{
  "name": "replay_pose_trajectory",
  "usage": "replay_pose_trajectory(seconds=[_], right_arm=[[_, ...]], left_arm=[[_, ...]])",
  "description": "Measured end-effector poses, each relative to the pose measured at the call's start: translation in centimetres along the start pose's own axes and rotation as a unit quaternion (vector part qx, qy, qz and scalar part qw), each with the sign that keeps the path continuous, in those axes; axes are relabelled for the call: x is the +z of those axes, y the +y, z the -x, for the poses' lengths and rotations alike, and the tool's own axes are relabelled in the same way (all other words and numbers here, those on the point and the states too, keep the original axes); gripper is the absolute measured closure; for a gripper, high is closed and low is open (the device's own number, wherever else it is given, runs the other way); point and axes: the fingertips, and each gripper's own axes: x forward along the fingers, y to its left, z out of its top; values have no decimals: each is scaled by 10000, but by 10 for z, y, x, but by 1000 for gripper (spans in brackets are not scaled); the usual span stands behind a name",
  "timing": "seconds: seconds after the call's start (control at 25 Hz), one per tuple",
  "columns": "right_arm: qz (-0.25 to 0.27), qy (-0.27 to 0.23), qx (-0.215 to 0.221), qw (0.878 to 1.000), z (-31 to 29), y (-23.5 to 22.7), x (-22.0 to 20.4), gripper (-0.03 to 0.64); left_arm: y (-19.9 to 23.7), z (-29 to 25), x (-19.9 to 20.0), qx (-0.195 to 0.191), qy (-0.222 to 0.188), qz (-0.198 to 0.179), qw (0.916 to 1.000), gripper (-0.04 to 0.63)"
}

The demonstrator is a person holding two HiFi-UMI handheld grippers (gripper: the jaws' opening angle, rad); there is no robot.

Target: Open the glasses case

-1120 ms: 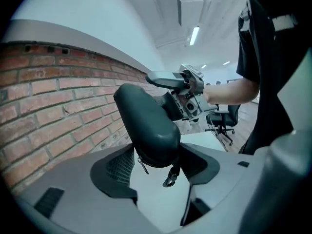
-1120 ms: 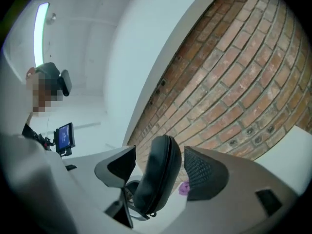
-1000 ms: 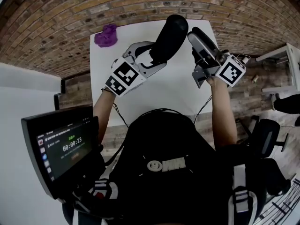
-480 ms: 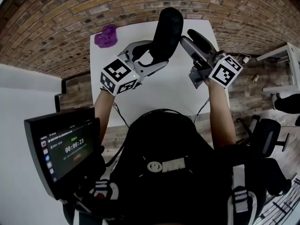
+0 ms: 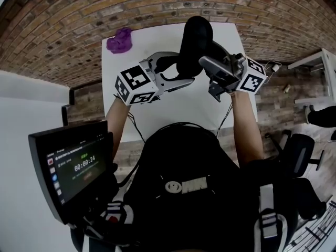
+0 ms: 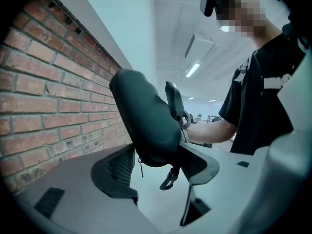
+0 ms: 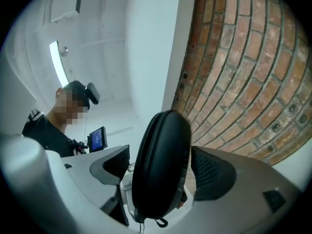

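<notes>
Screen (image 5: 71,167) sits at the lower left of the head view. Right of it and higher, a crumpled purple cloth (image 5: 119,40) lies on the far left corner of the white table (image 5: 173,104).

Toward the middle of the frame, the left gripper (image 5: 181,67) is clamped on the lower end of the black glasses case (image 5: 195,41). It holds the case upright in the air above the table, near the top centre of the frame. In the left gripper view both jaw pads press the rounded bottom of the case (image 6: 144,121), and a small zip pull (image 6: 169,179) dangles just beneath, between the jaws.

At the right, the right gripper (image 5: 212,59) has its jaws spread, one on each side of the case. In the right gripper view a gap shows at the left pad. The right pad is very close to the case (image 7: 163,150), perhaps touching, so this gripper (image 7: 158,167) is not yet squeezing.

The case looks shut, with its seam facing the right gripper's camera. Squeezing both shells together would likely only hold it shut. It would be better to drop the right jaws to the pull and pinch that narrowly. The pull can then be drawn along the seam while the left gripper holds firm and does not twist.
</notes>
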Motion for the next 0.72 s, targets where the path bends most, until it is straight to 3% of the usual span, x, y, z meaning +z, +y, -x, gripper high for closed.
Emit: replay_pose_trajectory(seconds=[0.12,0.2,0.36,0.48,0.56,0.64,0.72], right_arm=[[193,131,-78,9997,-2,-3,-3,241],[39,-57,-50,10000,0,-4,1,288],[89,-429,-261,9987,6,-7,11,322],[314,-814,-836,9927,15,-18,27,322],[649,-878,-1508,9825,21,-28,33,322],[1051,-626,-2148,9690,19,-36,27,322],[1478,-231,-2329,9609,7,-32,16,322]], left_arm=[[-4,-2,-3,-151,42,-9,9999,304],[-2,-3,-2,-118,-40,0,9999,304],[9,2,-1,243,-28,-151,9996,302],[21,11,3,642,-31,-235,9977,302],[34,16,6,1204,119,-672,9904,302],[41,15,9,1660,433,-1386,9754,302],[38,7,12,1698,670,-1814,9663,301]])
